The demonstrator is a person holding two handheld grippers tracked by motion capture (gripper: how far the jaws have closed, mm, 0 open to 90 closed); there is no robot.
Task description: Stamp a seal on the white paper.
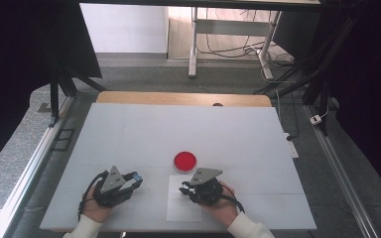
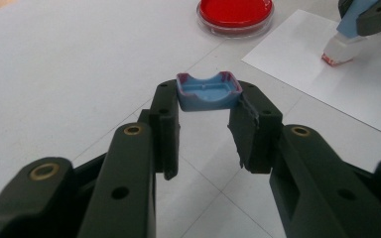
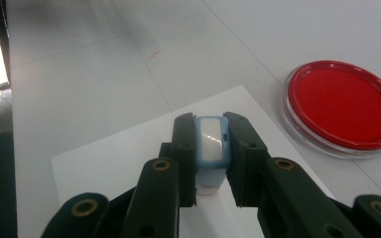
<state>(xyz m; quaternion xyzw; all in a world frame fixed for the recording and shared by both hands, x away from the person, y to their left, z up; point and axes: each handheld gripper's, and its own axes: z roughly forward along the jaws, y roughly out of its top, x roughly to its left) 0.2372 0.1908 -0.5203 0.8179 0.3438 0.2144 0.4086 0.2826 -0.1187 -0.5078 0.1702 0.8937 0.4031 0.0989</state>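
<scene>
I judge the step in hand is pressing the stamp (image 3: 211, 146) onto the paper (image 1: 183, 198), so I'd bear straight down, hold steady without sliding so the print stays clean, then lift vertically. My right tool (image 3: 211, 148) is clenched on the stamp, its base just over or on the paper; I cannot tell which. My left tool (image 2: 209, 106) grips the stamp's blue cap (image 2: 208, 91) by its sides, held off the table (image 1: 129, 134) to the left. The red ink pad (image 1: 185, 160) sits just beyond the paper.
</scene>
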